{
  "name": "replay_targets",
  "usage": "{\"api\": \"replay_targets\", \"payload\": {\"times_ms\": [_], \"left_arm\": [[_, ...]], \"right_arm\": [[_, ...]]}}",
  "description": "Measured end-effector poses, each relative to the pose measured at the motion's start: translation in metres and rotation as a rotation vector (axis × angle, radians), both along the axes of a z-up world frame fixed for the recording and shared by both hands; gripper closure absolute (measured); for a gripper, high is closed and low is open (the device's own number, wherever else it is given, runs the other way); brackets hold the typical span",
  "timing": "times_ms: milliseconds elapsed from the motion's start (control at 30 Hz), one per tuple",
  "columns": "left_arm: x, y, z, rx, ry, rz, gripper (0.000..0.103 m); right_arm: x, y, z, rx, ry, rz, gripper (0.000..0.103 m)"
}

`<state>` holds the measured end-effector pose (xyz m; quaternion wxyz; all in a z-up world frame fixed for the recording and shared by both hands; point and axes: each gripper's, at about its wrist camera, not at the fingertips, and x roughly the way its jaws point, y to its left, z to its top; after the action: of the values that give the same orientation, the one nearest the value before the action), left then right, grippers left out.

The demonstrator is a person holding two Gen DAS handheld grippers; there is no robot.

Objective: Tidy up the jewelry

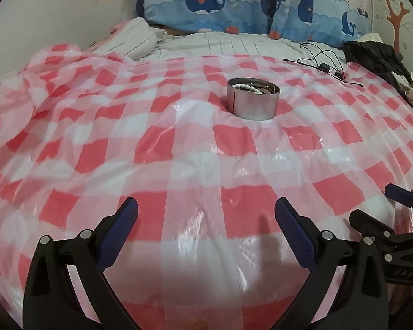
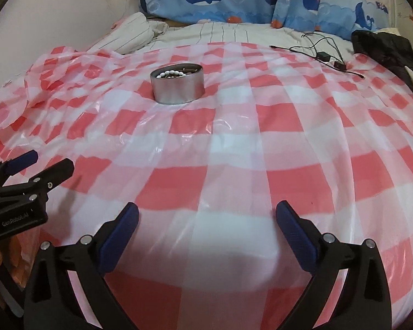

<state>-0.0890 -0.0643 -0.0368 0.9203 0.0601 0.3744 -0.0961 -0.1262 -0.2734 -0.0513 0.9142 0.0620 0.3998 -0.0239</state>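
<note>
Grippers spread wide, tin well ahead

We hold both tools low over the checked plastic sheet, side by side. Our left gripper has its jaws parted with nothing between them — so does our right gripper. The metal tin sits upright on the sheet, well apart from both. White beads show at its rim; whatever darker pieces lie beneath, we cannot make out.
</note>
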Motion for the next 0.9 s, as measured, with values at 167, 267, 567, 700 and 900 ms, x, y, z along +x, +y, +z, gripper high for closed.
{"api": "replay_targets", "payload": {"times_ms": [167, 267, 567, 700, 900], "left_arm": [[-0.004, 0.004, -0.016, -0.038, 0.025, 0.01, 0.008], [-0.007, 0.002, -0.019, -0.042, 0.02, -0.004, 0.008], [-0.011, -0.006, -0.026, -0.012, -0.005, -0.016, 0.008], [-0.011, -0.007, -0.028, -0.008, -0.002, -0.013, 0.008], [-0.01, -0.004, -0.03, -0.034, 0.007, -0.009, 0.008]], "right_arm": [[-0.004, 0.002, -0.007, -0.014, -0.035, -0.009, 0.007], [-0.005, 0.003, -0.008, -0.019, -0.041, -0.011, 0.007], [-0.009, 0.008, -0.01, -0.054, -0.061, -0.026, 0.007], [-0.012, 0.011, -0.009, -0.075, -0.073, -0.032, 0.007], [-0.012, 0.013, -0.009, -0.093, -0.078, -0.016, 0.007]]}}
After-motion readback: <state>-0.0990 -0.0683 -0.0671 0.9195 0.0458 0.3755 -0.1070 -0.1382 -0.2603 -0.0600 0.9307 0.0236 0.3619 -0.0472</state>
